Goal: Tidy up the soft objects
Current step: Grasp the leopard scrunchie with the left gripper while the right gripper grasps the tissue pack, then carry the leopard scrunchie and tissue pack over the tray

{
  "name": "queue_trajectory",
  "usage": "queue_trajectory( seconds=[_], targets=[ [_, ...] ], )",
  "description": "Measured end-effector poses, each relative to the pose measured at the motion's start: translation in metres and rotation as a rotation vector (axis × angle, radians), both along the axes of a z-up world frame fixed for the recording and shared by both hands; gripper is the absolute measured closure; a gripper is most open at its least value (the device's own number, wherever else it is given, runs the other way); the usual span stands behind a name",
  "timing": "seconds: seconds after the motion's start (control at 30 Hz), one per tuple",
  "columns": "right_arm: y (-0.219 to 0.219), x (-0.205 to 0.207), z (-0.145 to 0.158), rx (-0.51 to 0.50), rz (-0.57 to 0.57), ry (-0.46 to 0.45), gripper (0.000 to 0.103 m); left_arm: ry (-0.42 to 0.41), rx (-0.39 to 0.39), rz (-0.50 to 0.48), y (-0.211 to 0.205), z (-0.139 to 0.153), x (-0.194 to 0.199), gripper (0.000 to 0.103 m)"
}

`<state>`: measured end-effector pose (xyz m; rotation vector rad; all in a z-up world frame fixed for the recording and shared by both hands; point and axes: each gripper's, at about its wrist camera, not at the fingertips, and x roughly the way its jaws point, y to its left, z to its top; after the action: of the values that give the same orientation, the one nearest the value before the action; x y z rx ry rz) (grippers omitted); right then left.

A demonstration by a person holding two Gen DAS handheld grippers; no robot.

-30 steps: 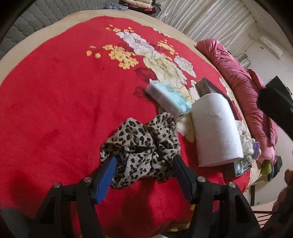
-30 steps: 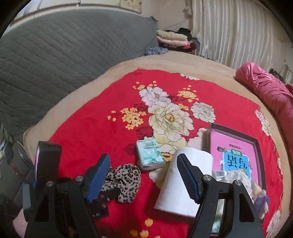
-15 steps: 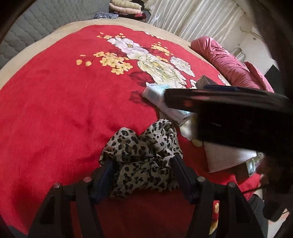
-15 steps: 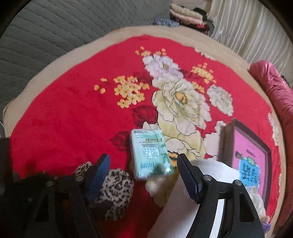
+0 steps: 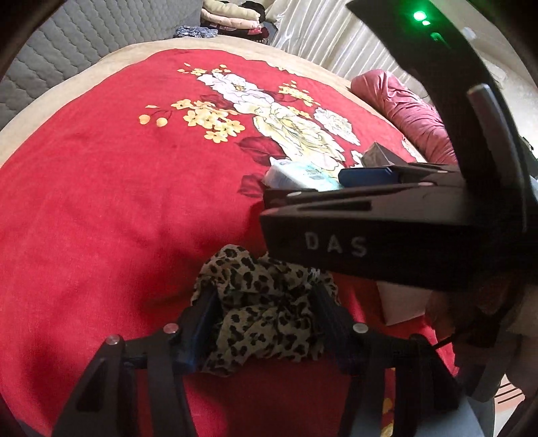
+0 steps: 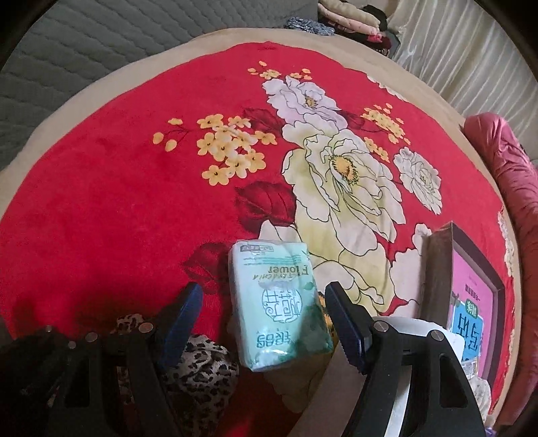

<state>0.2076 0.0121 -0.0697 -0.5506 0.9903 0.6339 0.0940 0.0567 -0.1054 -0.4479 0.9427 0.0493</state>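
A leopard-print cloth lies bunched on the red floral blanket. My left gripper straddles it, and its jaws are closing with both pads pressed into the cloth's sides. In the right wrist view the cloth shows at bottom left. A pale green tissue pack lies just beyond it. My right gripper hangs open over that pack, one finger on each side, a gap at the left pad. Its black body crosses the left wrist view and hides most of the pack.
A white paper roll lies right of the cloth, mostly hidden. A dark-framed pink picture sits at the right. A pink quilt lines the bed's right edge. Folded clothes and a grey quilted headboard are behind.
My right gripper has come down and forward over the tissue pack, moving into the left wrist view and covering the paper roll. The left fingers have drawn in against the leopard-print cloth.
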Motion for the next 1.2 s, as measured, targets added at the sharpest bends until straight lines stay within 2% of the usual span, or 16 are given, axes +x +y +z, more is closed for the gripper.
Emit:
queue_trajectory(
  seconds=[0.23,0.27,0.3,0.33,0.4,0.47,0.57,0.73,1.0,1.2],
  targets=[
    [0.012,0.002,-0.007,-0.048,0.015,0.001,0.029,-0.001,-0.010,0.008,0.003,0.000,0.000,0.055],
    [0.013,0.002,-0.008,-0.053,0.017,0.003,0.035,0.000,-0.009,0.010,0.003,0.000,0.000,0.056],
    [0.013,0.002,-0.007,-0.055,0.021,-0.003,0.047,0.000,-0.011,0.011,0.004,0.000,0.001,0.057],
    [0.013,0.002,-0.007,-0.054,0.020,-0.007,0.054,0.000,-0.014,0.013,0.005,0.000,0.001,0.057],
    [0.009,0.005,-0.006,-0.038,0.012,0.002,0.057,-0.001,-0.017,0.015,0.005,0.000,0.000,0.058],
    [0.005,0.006,-0.003,-0.012,0.005,0.014,0.058,-0.001,-0.021,0.018,0.006,0.000,0.000,0.060],
    [-0.005,0.006,0.006,0.044,-0.022,0.027,0.059,-0.001,-0.023,0.029,0.008,0.000,-0.001,0.070],
    [-0.023,-0.002,0.037,0.191,-0.038,0.025,0.058,-0.012,-0.051,0.030,0.013,0.002,-0.002,0.083],
    [-0.066,-0.019,0.080,0.355,-0.105,-0.004,0.058,-0.050,-0.038,0.027,0.013,0.012,-0.006,0.088],
    [-0.124,-0.029,0.113,0.461,-0.204,-0.060,0.058,-0.156,-0.030,0.060,0.019,0.046,-0.021,0.089]
  ],
)
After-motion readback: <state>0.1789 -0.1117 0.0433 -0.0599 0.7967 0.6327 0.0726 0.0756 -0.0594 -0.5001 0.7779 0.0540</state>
